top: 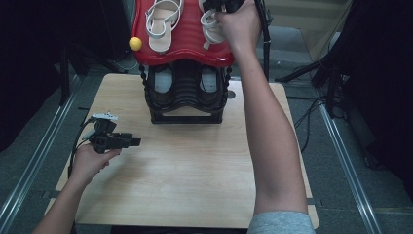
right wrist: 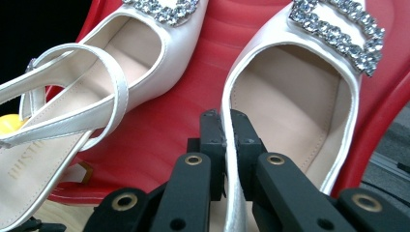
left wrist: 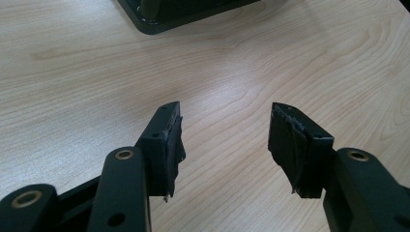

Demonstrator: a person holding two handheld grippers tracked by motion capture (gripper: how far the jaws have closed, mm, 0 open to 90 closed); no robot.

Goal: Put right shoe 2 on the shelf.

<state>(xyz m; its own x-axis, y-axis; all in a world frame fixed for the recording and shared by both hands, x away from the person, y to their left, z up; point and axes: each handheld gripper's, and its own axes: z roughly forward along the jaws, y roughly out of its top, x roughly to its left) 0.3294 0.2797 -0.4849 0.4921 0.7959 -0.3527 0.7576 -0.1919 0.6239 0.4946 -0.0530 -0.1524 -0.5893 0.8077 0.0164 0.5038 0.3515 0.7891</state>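
— Where's the right-hand shoe (right wrist: 290, 111)?
— On the red shelf (right wrist: 193, 106), beside its twin (right wrist: 96, 92) — the right gripper (right wrist: 226, 145) has its jaws pinched on the shoe's side rim.
— And the left gripper (left wrist: 222, 140)?
— Jaws wide, nothing between them, low over the wooden table (left wrist: 87, 72).

Satin-sheened ivory shoes (right wrist: 290, 96) with smooth leather-like lining and sparkling rhinestone buckles (right wrist: 338, 29), glossy ribbed red plastic shelf (right wrist: 203, 63), matt black plastic rack (top: 187, 92), pale smooth wood-grain surface (left wrist: 241, 58), matt black tongs (left wrist: 227, 145) with rough, frayed pads (left wrist: 285, 145)
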